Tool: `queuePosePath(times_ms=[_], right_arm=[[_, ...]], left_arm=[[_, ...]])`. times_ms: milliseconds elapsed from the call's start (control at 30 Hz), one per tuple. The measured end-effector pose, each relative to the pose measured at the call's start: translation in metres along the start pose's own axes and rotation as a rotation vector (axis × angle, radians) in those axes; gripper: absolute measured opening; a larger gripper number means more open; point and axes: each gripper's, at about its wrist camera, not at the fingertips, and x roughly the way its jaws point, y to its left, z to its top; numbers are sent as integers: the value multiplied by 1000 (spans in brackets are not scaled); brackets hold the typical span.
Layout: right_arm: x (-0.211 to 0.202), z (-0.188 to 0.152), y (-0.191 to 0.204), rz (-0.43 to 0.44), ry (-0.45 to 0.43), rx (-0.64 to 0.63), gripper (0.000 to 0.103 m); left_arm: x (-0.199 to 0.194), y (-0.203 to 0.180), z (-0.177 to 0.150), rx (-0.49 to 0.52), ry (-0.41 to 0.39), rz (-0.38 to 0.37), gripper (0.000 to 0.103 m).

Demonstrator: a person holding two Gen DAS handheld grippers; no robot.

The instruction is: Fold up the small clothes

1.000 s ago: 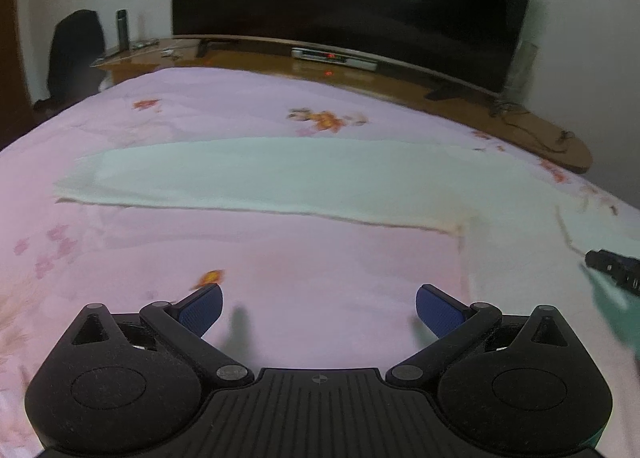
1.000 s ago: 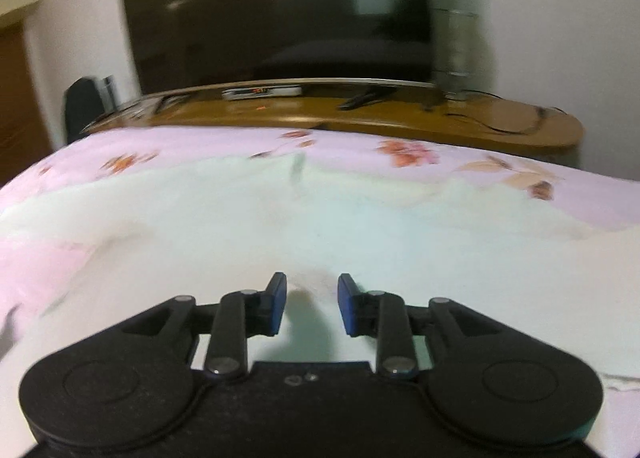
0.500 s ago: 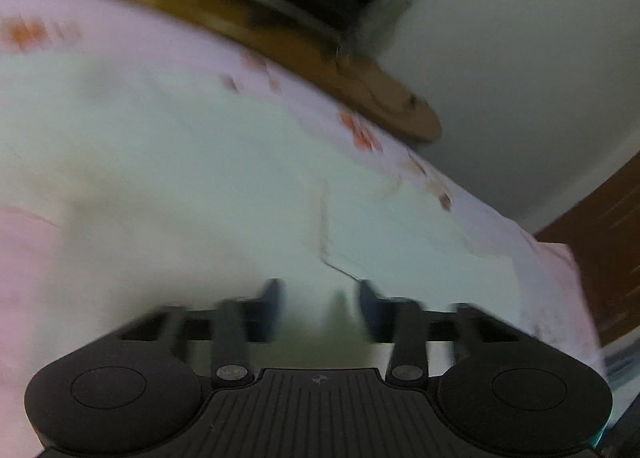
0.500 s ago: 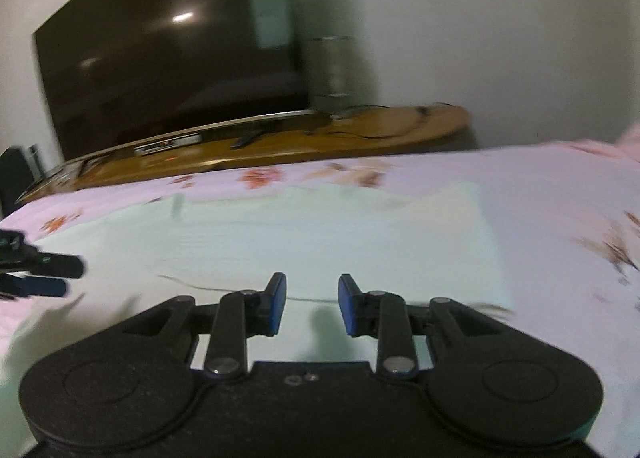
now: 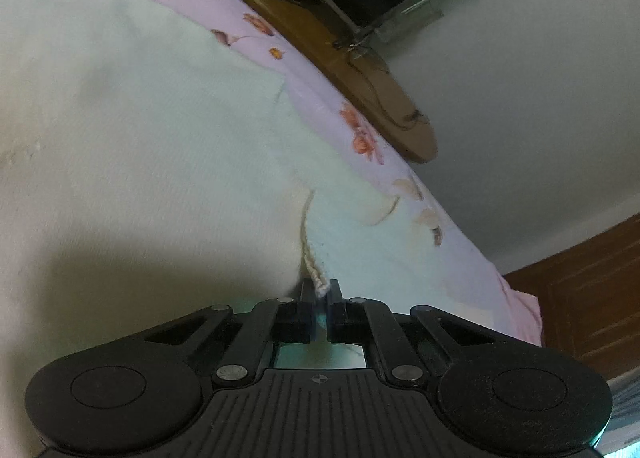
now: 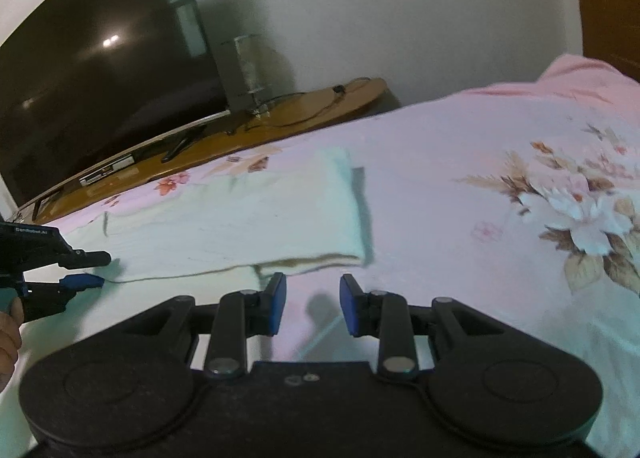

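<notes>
A pale mint-white garment (image 5: 140,130) lies spread on the pink floral bedsheet (image 5: 320,98). My left gripper (image 5: 319,290) is shut on the garment's ribbed hem edge (image 5: 312,270), low over the bed. In the right wrist view the garment (image 6: 240,214) lies ahead and to the left, with a folded edge at its near right corner. My right gripper (image 6: 312,300) is open and empty just in front of that corner, above bare sheet. The left gripper (image 6: 86,268) shows at the far left of that view, pinching the hem.
A wooden TV bench (image 6: 280,118) with a large dark television (image 6: 92,78) runs along the far side of the bed. A floral print (image 6: 580,210) marks the sheet at the right. A wooden door (image 5: 592,290) stands beyond the bed's right end.
My left gripper swung right, came down over the garment and closed on its hem. My right gripper turned right to the garment's near right corner and stayed open.
</notes>
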Motion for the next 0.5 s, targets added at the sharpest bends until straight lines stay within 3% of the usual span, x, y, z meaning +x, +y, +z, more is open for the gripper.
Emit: queuePosePath(times_ms=[200,500], right_arm=[[11,5,-2,27,35,37,31],[31,9,18,63,70,2,32]], left_arm=[[-40,2,16,88,-73,12,3],[-89,51,46,86,-126,91,4]])
